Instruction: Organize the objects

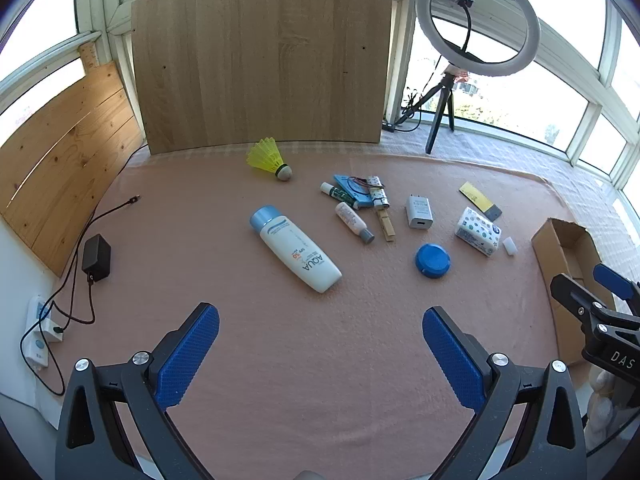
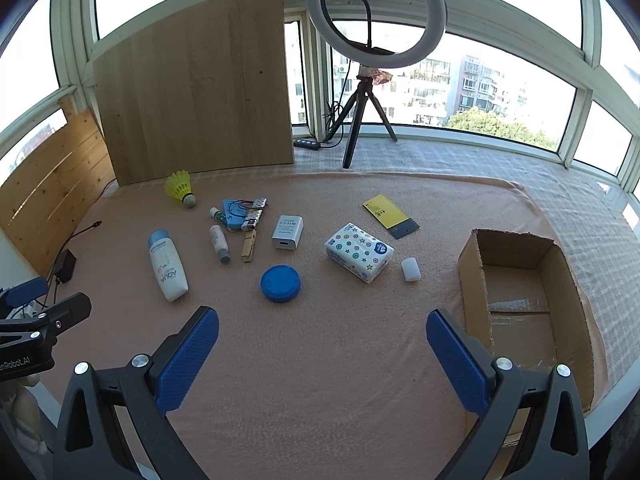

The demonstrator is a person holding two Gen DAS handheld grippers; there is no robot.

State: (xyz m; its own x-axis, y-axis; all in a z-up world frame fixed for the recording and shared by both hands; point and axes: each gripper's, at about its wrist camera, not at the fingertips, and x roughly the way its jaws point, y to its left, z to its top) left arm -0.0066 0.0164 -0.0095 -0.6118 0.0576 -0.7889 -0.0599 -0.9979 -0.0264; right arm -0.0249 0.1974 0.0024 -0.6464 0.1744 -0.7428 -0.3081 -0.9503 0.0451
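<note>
Right wrist view: we hold our right gripper point(image 2: 322, 354) spread wide, gripping nothing, above the pink cloth; the open brown cardboard box point(image 2: 472, 264) sits empty at right, likely the destination. Left gripper point(image 1: 320, 354) equally released. White AQUA bottle point(image 1: 298, 250), blue round lid point(image 2: 281, 283), patterned tissue pack point(image 2: 359, 252) lie scattered, unsorted.

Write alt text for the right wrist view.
An open, empty-handed right gripper hovers over a pink cloth strewn with small items: a blue round lid, a tissue pack, a white charger and a lotion bottle. An open cardboard box sits at right.
</note>
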